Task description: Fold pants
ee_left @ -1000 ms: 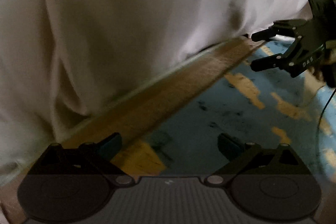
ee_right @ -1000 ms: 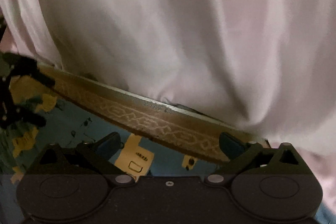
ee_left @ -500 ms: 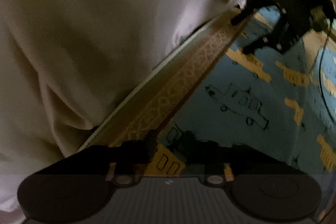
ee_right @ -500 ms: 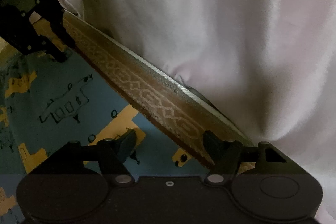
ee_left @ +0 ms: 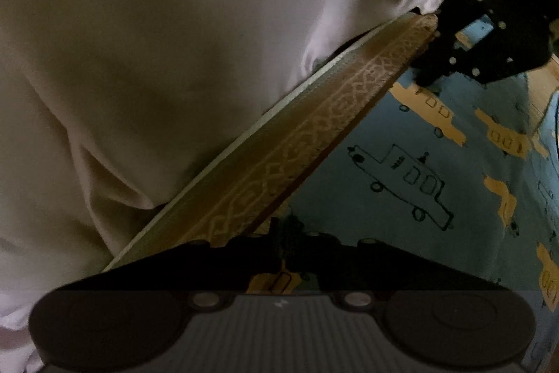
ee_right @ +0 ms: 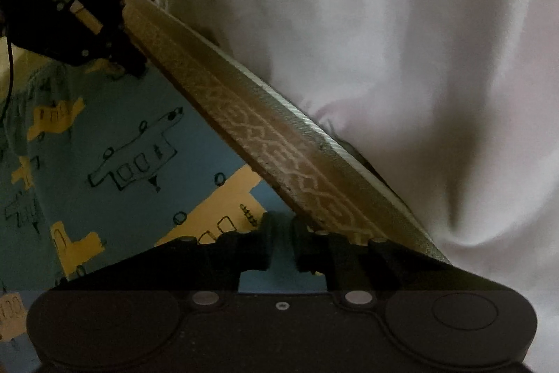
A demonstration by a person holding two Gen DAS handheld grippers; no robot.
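Both claws are nearly closed at the bottom of their own views. In the left wrist view, the left gripper (ee_left: 284, 254) has its dark fingers drawn together on the lower end of a brown patterned waistband (ee_left: 314, 135). The right gripper (ee_right: 281, 243) likewise has its fingers pinched with only a narrow slit between them at the band's other end (ee_right: 265, 124); whether cloth actually lies between the pads I cannot tell. Under the band lies a blue sheet printed with yellow and outlined vehicles (ee_left: 419, 163). Beyond the taut band hang the pale cream-white cloth pants (ee_left: 157, 41), draped in soft folds and filling the far part of both views.
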